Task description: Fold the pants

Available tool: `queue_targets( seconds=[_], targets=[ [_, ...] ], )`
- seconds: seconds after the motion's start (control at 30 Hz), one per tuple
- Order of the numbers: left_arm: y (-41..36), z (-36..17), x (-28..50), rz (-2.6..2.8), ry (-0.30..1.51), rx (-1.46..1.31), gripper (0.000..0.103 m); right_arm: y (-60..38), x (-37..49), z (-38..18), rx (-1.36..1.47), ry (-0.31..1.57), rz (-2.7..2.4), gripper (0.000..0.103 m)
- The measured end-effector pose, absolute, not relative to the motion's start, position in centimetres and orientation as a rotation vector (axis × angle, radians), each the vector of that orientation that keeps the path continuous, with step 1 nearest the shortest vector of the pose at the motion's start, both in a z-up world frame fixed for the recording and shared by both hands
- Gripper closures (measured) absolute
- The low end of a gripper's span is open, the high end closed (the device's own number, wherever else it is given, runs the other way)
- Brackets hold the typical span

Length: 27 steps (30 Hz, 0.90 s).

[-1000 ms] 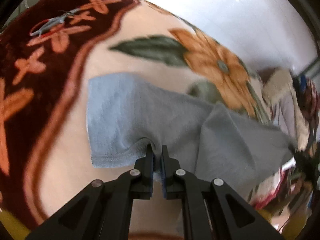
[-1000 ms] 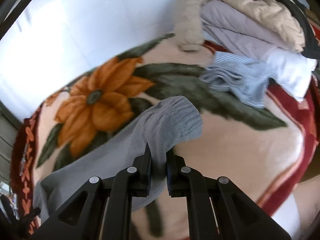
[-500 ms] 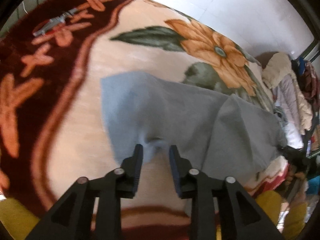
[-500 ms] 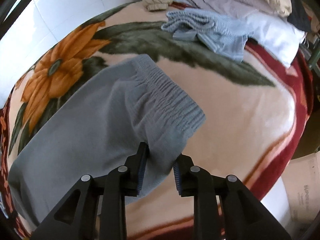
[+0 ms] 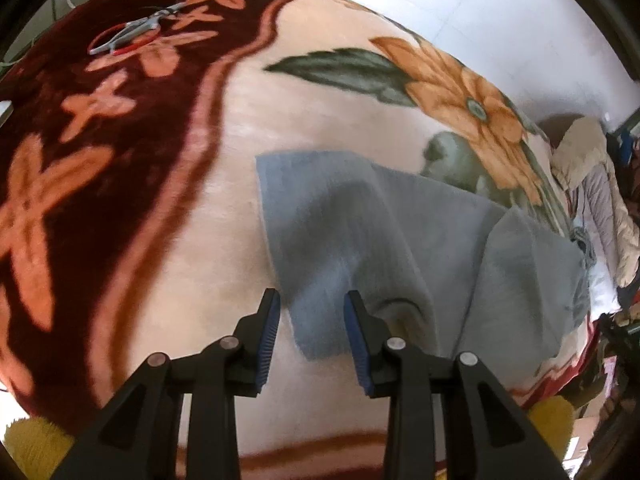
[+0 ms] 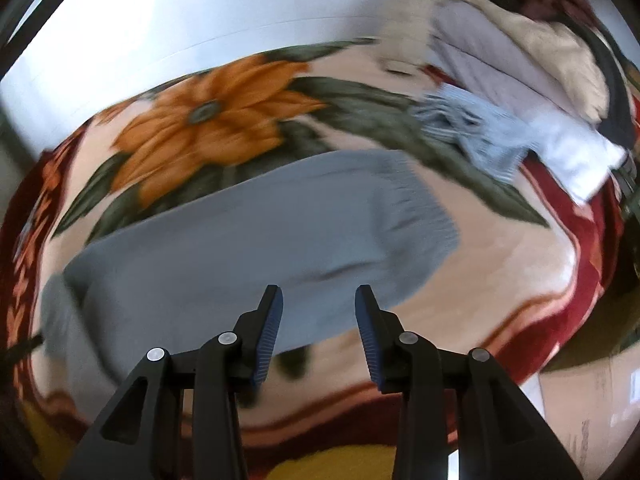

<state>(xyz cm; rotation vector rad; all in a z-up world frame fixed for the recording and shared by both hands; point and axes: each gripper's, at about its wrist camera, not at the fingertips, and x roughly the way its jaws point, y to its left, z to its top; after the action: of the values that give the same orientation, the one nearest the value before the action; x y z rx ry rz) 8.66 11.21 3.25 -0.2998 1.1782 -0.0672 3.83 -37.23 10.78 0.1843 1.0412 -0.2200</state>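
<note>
left gripper (image 5: pixel 312 312), right gripper (image 6: pixel 319 307), fingers just opening, apparently off pants (image 5: pixel 400 240)

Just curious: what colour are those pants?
Plain grey pants, clearest in the right wrist view.

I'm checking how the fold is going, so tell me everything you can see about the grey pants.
The grey pants look like soft knit fabric, with a gathered elastic waistband at one end and a hemmed leg end at the other. They lie lengthwise on the floral blanket, folded leg over leg, with loose ridges and a raised fold. Both the left gripper and the right gripper have just been opening; neither's fingers press the cloth now.
</note>
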Motion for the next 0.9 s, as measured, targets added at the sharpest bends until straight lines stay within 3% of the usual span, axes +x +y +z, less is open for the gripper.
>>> queue_targets(
  seconds=[0.33, 0.37, 0.43, 0.77, 0.9],
  targets=[
    [10.0, 2.2, 9.4, -0.064, 1.149, -0.297, 0.067, -29.8, 3.1, 8.0, 0.164, 1.125, -0.003, 0.064],
    [9.9, 2.2, 9.4, -0.063, 1.144, -0.287, 0.071, -29.2, 3.2, 7.8, 0.165, 1.129, 0.017, 0.064],
    [9.4, 2.3, 9.5, -0.079, 1.139, -0.258, 0.095, -28.1, 3.3, 7.5, 0.157, 1.135, 0.056, 0.064],
    [11.3, 5.0, 8.4, 0.007, 1.077, -0.079, 0.096, -22.2, 3.2, 6.8, 0.090, 1.157, 0.283, 0.064],
    [11.9, 4.3, 8.2, 0.068, 1.099, -0.050, 0.088, -20.5, 3.5, 5.8, 0.073, 1.180, 0.330, 0.064]
  ],
)
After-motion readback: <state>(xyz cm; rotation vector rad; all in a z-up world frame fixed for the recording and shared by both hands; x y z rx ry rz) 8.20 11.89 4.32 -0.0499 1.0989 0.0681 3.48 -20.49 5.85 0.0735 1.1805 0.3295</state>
